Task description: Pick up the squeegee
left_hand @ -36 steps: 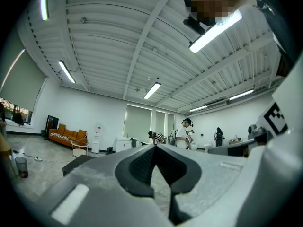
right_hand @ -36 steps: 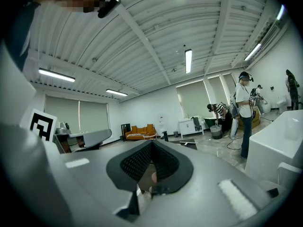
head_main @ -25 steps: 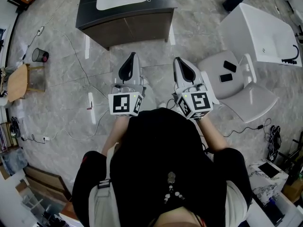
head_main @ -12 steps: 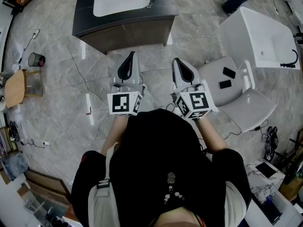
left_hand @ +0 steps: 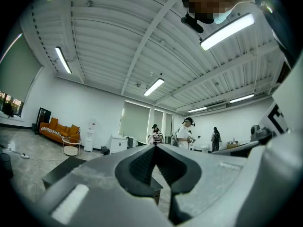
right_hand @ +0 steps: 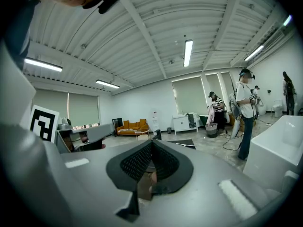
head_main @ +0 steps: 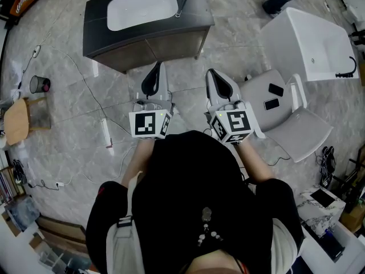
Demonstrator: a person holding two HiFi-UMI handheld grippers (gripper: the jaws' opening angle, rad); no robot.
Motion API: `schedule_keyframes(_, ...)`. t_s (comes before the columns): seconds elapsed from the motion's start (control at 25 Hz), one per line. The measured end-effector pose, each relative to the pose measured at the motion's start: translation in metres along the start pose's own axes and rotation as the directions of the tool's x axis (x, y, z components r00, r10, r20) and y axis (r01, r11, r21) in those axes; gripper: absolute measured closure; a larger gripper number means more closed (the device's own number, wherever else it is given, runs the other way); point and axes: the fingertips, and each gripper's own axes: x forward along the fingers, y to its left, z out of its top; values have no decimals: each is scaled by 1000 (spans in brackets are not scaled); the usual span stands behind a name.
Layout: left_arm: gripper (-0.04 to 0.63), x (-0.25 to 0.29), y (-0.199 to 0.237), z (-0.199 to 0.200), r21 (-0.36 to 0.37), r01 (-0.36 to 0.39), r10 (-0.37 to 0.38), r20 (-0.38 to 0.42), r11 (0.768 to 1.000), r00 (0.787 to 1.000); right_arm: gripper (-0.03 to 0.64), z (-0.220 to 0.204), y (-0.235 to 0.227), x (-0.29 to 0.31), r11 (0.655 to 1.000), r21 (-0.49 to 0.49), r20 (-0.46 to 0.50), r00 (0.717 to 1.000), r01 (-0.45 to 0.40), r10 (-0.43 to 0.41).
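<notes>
Ceiling above left gripper; head-view floor

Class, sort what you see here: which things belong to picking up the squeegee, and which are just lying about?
Belong to the job: squeegee; sink cabinet it lies on; left gripper and right gripper, both shut and empty.

Just lying about: white chair; phones on it; bathtub; black cup; wooden stool.

Grey veined marble floor. Dark charcoal vanity cabinet with a white basin. White bathtub. Left tongs and right tongs are pale grey with black ribbed pads and black-and-white patterned marker cubes. Orange sofa.
</notes>
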Motion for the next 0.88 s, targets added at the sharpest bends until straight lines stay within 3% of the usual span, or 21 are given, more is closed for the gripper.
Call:
schedule_keyframes(0.4, 594, 35, 46, 10, 3, 65, -65, 25, 998, 998, 615, 12, 13, 53, 999, -10, 30, 998, 53, -53)
schedule_keyframes(0.88, 594, 42, 74, 8, -7, 77, -77, 17, 997, 997, 615, 16, 28, 79, 998, -16, 32, 998, 61, -60)
